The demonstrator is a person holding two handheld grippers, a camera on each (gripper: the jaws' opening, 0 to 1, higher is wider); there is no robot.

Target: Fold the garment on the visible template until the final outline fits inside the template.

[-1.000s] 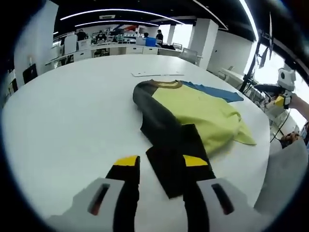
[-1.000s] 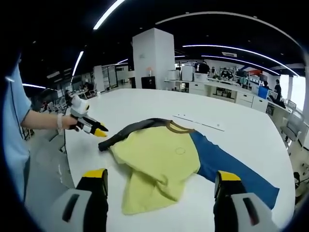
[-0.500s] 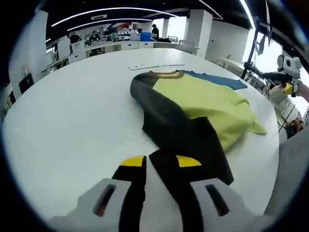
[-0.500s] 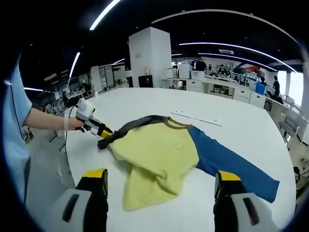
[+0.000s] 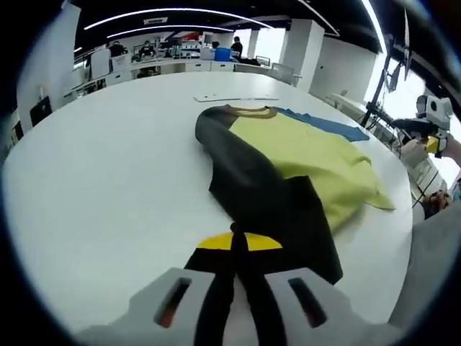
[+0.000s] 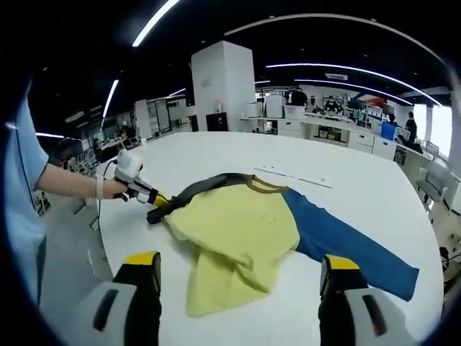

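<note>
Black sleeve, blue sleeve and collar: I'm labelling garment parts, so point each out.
black sleeve (image 5: 248, 184): left gripper view, middle of the sleeve.
blue sleeve (image 6: 346, 241): right gripper view, mid-length of the sleeve.
collar (image 6: 263, 189): right gripper view, brown neckband.

1 garment (image 6: 245, 231) with 1 black sleeve (image 5: 248, 184) and 1 blue sleeve (image 6: 353, 245); 1 white table (image 5: 108, 166); 2 grippers: left gripper (image 5: 239, 241), right gripper (image 6: 241, 263).

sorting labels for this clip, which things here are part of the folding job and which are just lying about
Part of the job:
- garment, yellow body
- its black sleeve, shut in the left gripper
- its blue sleeve
- right gripper, open above the table

Lying about:
- flat white strip beyond the collar
- background desks
</note>
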